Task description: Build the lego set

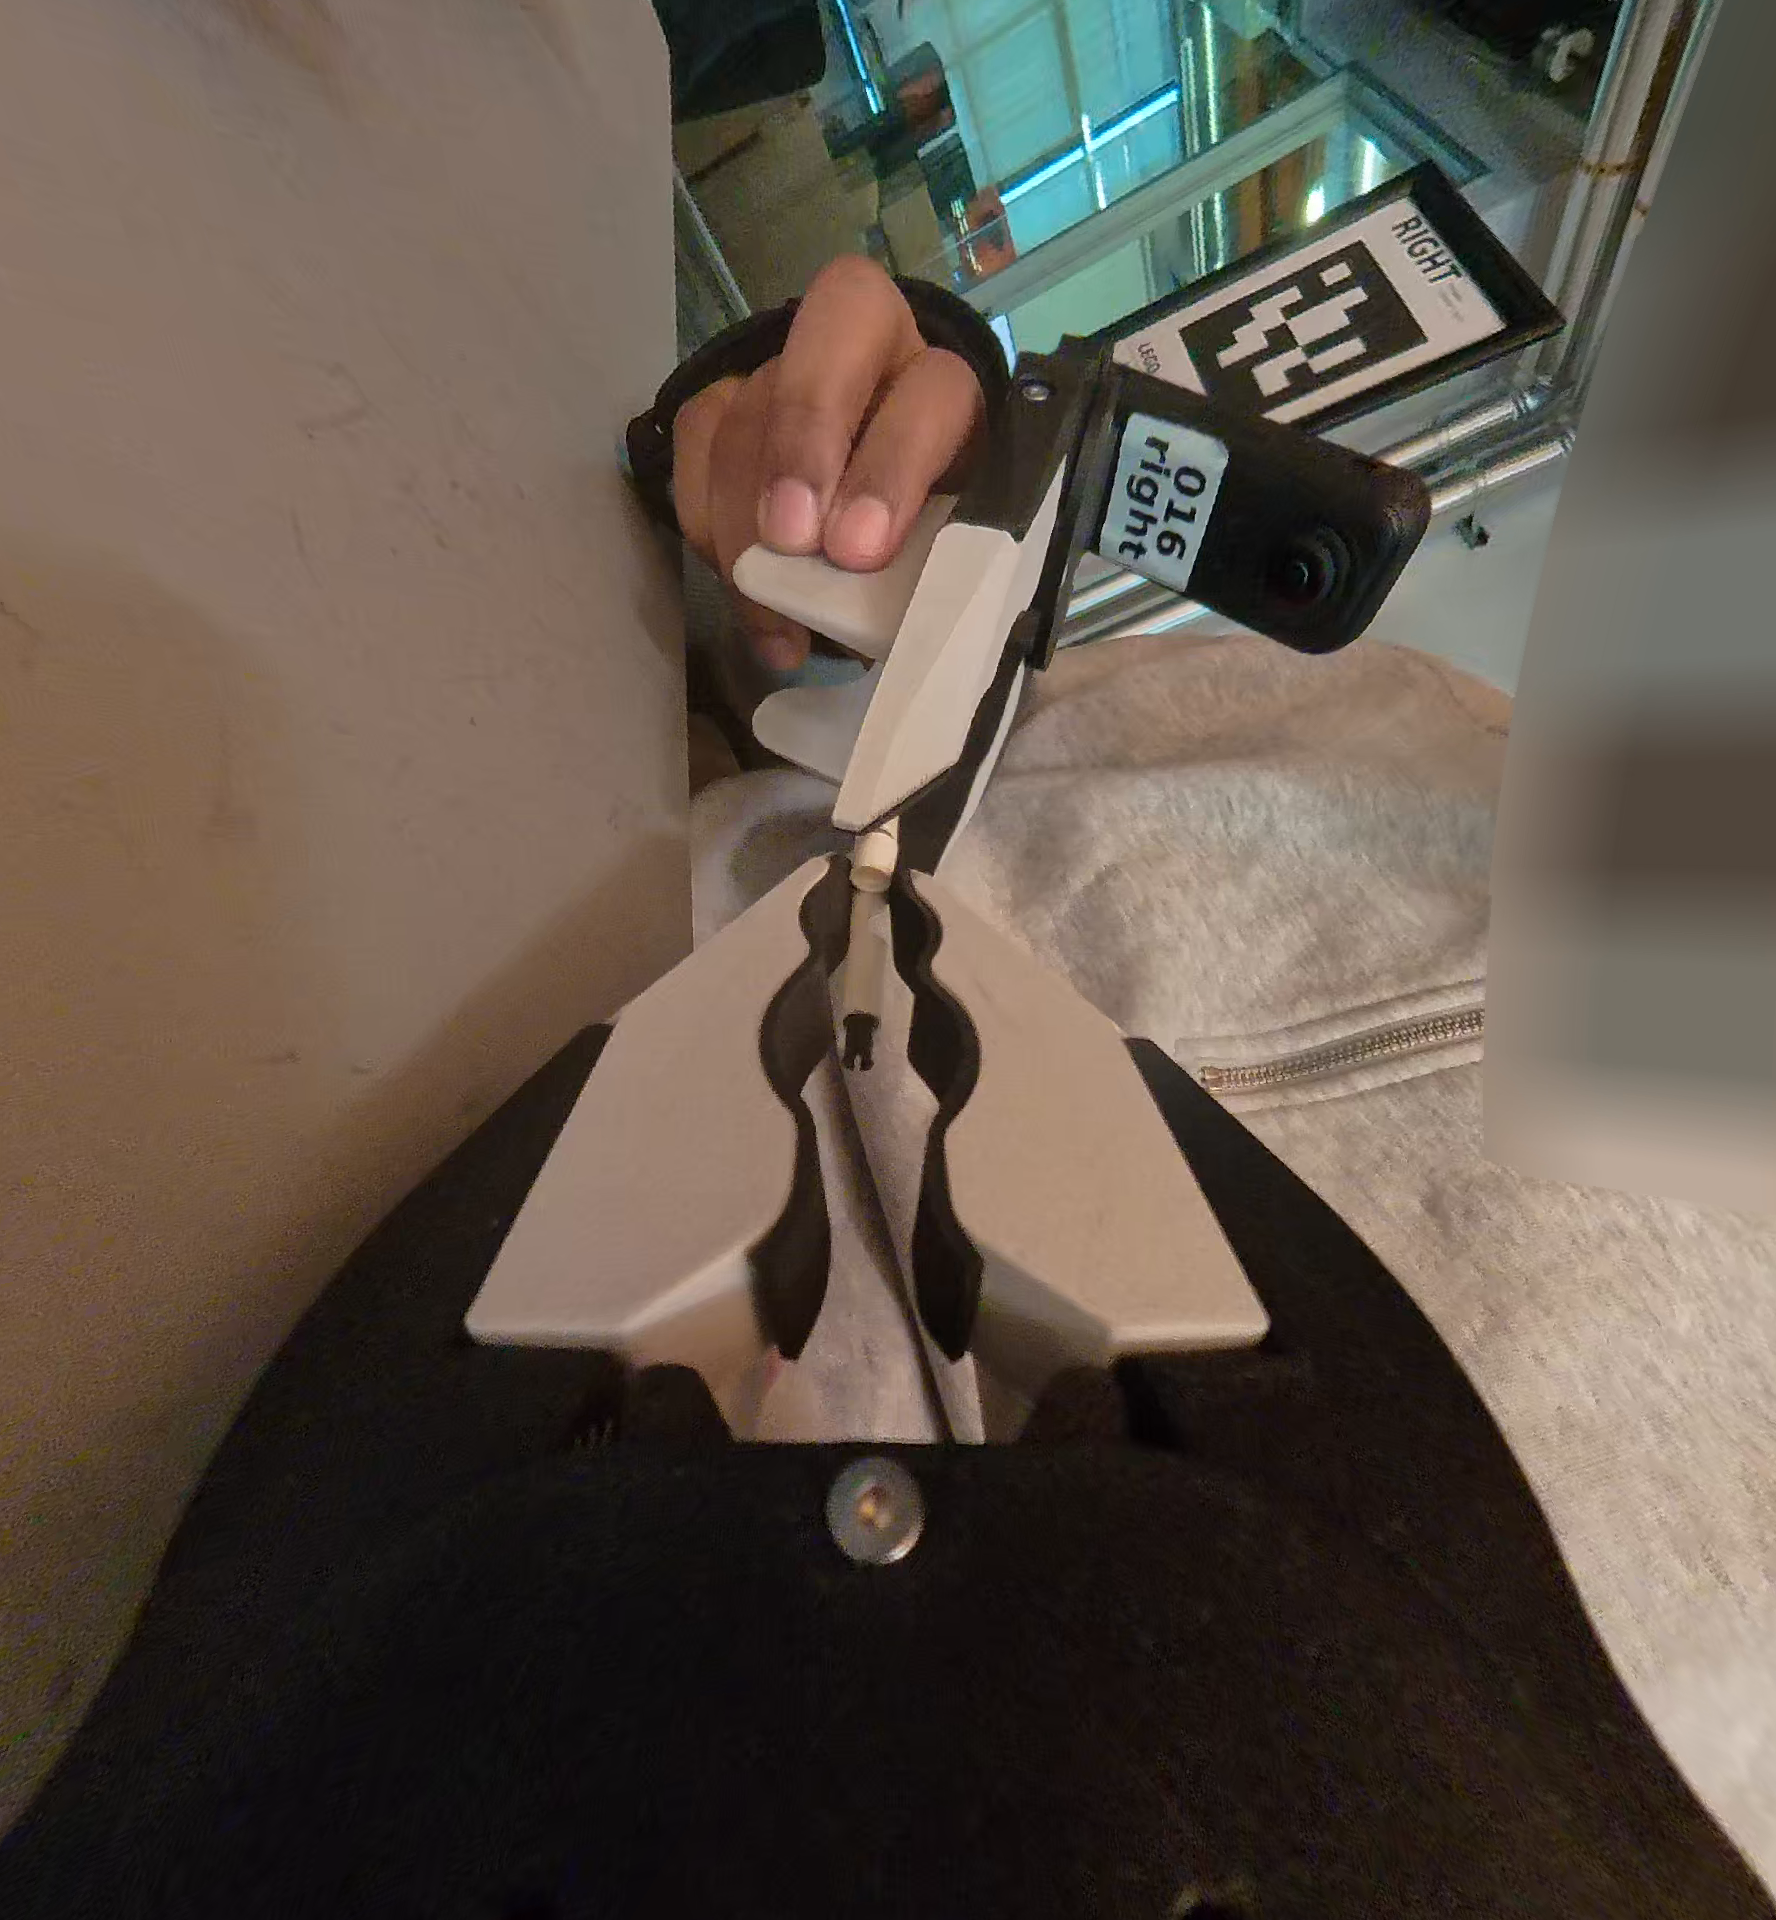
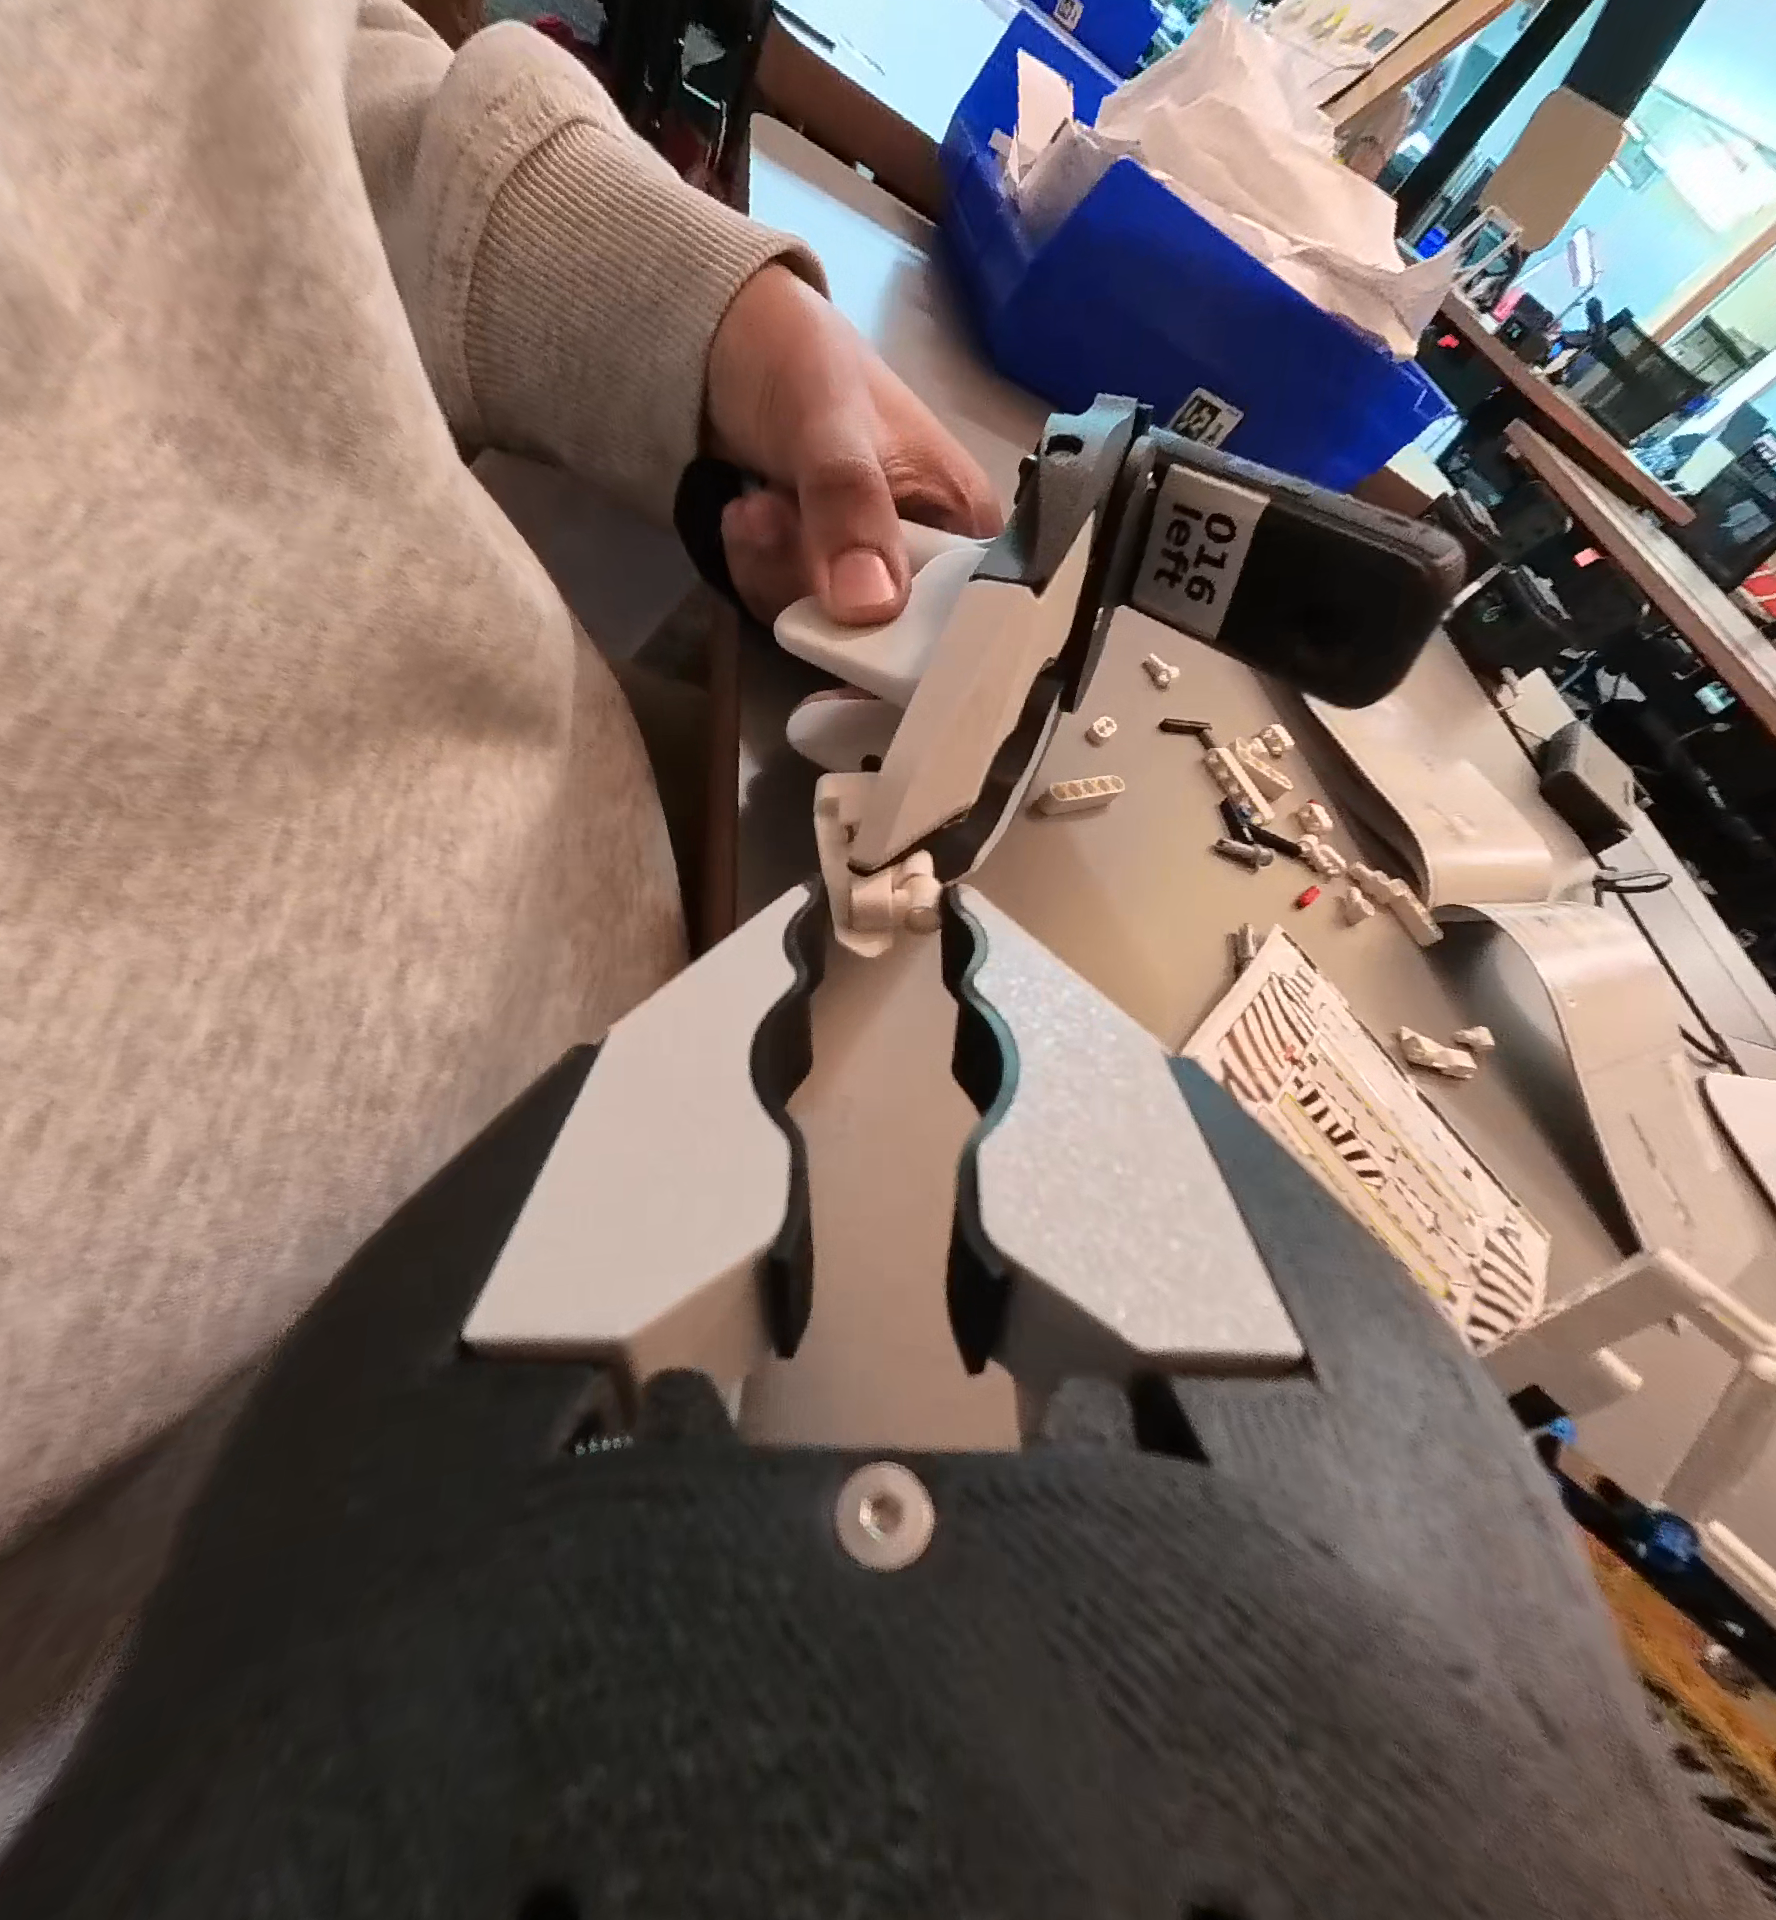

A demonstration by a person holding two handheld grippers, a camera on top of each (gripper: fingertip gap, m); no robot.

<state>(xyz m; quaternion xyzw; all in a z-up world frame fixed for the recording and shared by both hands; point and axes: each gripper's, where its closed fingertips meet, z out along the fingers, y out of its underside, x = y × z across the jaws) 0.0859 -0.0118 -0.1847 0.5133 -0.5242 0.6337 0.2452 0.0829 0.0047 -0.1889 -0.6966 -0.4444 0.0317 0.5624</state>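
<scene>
My two grippers meet tip to tip over a small white lego assembly, held up in front of a person's grey sweatshirt (image 1: 1227, 883). In the left wrist view, my left gripper (image 1: 868, 883) is nearly pressed together on a thin white rod (image 1: 863, 966) with a tiny black piece at its near end, while the right gripper (image 1: 889, 821) comes down from above, its tips pinching the rod's white end cap.

Only the right wrist view shows the tabletop (image 2: 1154, 935). There my right gripper (image 2: 879, 904) pinches a white jointed lego piece (image 2: 879, 899), and the left gripper (image 2: 889, 857) clamps the same piece from above. Loose white and black lego pieces (image 2: 1268, 800) lie scattered beyond, beside an instruction booklet (image 2: 1372, 1132) and a white lego frame (image 2: 1694, 1351). A blue bin (image 2: 1175, 301) at the back holds crumpled white paper.

Each gripper's camera bears a white label, and the left wrist view alone shows a framed marker sign (image 1: 1331, 322); I leave their wording out.
</scene>
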